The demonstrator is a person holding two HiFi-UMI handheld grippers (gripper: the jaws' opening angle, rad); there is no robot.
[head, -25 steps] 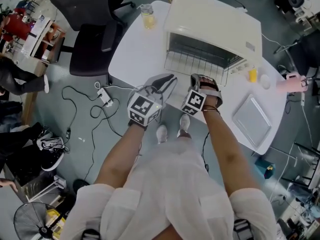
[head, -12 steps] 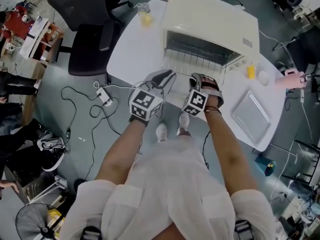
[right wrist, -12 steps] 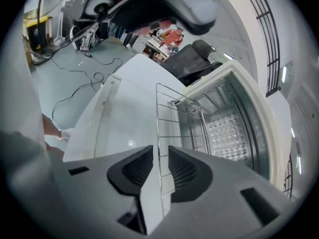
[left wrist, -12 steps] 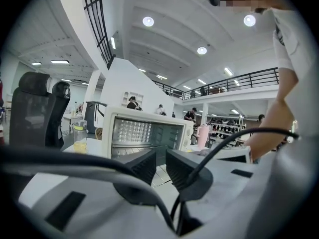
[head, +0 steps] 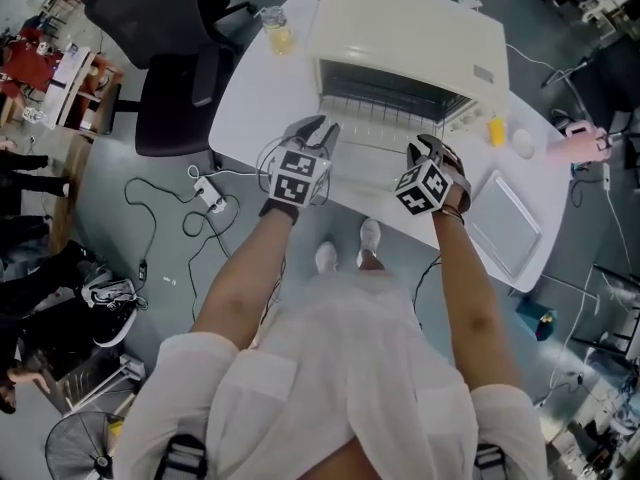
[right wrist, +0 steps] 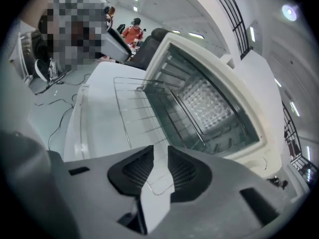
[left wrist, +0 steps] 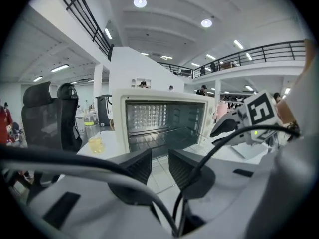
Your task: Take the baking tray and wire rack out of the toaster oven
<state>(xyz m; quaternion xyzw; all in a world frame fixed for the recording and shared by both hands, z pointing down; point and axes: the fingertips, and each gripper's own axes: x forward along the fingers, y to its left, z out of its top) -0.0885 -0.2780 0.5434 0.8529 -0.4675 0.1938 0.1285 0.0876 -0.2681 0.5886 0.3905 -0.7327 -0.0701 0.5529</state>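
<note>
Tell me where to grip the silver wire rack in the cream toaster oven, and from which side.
Probably the front edge wire of the silver wire rack, near its middle, coming from the open front of the cream toaster oven. The rack lies flat, partly drawn out: that edge is exposed above the white table, its rear inside the oven.

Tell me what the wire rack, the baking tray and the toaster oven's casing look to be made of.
Wire rack: thin metal rods in an open grid, silvery.
Baking tray: likely sheet metal, dull grey, flat with a raised rim.
Toaster oven casing: smooth cream shell, painted metal or plastic, cannot tell which.
</note>
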